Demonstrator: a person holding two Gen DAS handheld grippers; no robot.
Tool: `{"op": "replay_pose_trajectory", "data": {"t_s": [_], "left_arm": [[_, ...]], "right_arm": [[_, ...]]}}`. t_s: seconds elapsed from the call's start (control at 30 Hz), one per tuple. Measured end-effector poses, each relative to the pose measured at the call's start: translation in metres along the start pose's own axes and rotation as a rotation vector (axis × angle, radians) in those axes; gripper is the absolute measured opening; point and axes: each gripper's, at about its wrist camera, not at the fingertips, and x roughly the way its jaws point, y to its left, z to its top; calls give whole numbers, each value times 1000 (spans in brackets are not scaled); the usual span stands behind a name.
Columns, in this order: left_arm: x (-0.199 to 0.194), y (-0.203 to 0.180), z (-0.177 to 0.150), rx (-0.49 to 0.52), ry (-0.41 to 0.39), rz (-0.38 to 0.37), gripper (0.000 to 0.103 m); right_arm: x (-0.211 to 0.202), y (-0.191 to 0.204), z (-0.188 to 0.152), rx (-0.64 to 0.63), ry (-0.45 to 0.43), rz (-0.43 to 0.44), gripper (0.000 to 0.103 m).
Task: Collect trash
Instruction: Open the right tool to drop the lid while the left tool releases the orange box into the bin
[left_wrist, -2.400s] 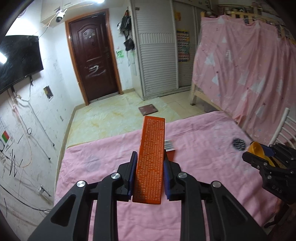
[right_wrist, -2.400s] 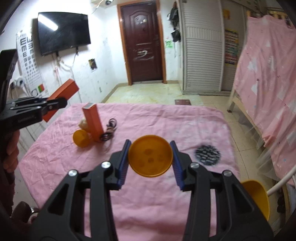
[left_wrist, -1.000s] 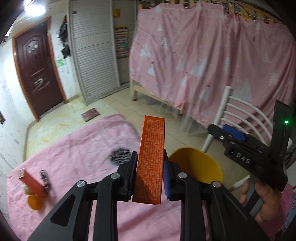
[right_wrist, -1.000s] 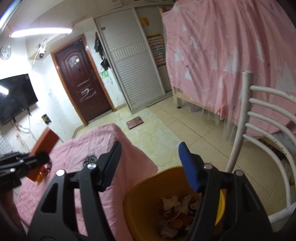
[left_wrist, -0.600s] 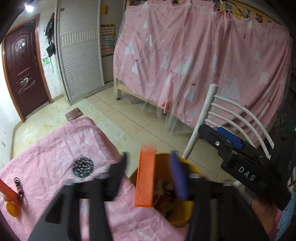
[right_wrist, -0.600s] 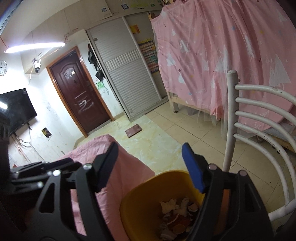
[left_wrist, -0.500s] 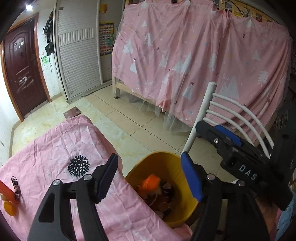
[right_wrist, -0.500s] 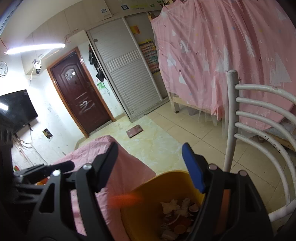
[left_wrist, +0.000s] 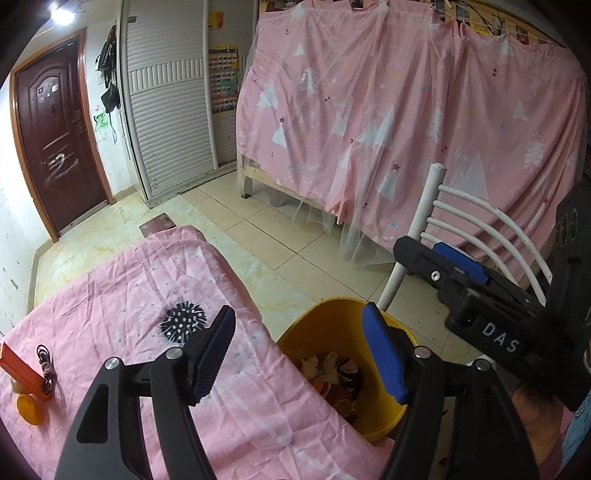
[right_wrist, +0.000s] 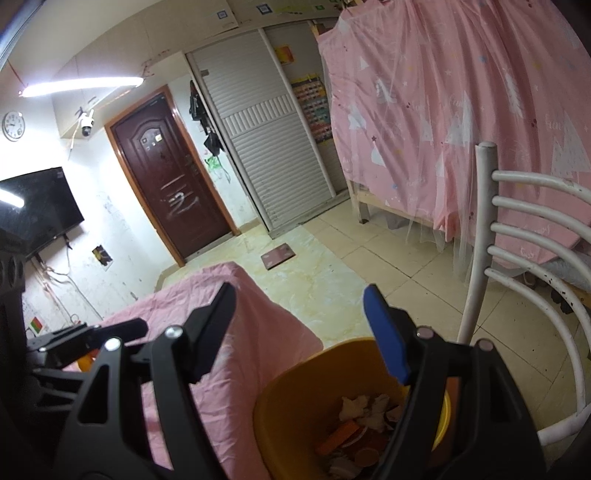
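Observation:
My left gripper (left_wrist: 297, 325) stands open and empty above a yellow trash bin (left_wrist: 332, 314) beside the pink-covered table (left_wrist: 129, 280). The bin holds paper scraps and an orange box (right_wrist: 341, 432). My right gripper (right_wrist: 299, 299) is also open with nothing between its fingers, hovering over the same bin (right_wrist: 295, 387); the left wrist view has it at the right (left_wrist: 436, 258), held by a hand (left_wrist: 532, 406). Left on the table are a second orange box (left_wrist: 22, 371), an orange lid (left_wrist: 29, 408), a coiled cable (left_wrist: 46, 363) and a black spiky item (left_wrist: 183, 321).
A white metal chair (right_wrist: 517, 258) stands just right of the bin. Behind it hangs a pink curtain (left_wrist: 406, 110) over a bed frame. Tiled floor runs to a dark door (right_wrist: 166, 177) and a shuttered cabinet (right_wrist: 269, 155). My left gripper (right_wrist: 110, 332) shows at the left edge.
The left gripper swung from the table to the bin, opened and dropped the orange box in. The right gripper, earlier shut on a yellow lid, stays open over the bin.

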Motion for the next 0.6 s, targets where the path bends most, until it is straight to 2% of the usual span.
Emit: {"op": "replay_pose_trajectory", "data": {"t_s": [0.17, 0.3, 0.6], "left_arm": [[-11, 11, -2, -15, -12, 0, 64], [-24, 29, -7, -33, -21, 7, 64], [-59, 82, -18, -117, -74, 46, 64]], "right_arm": [[0, 7, -2, -15, 4, -1, 69], [-2, 18, -4, -30, -1, 15, 80], [14, 68, -14, -110, 36, 55, 80]]}}
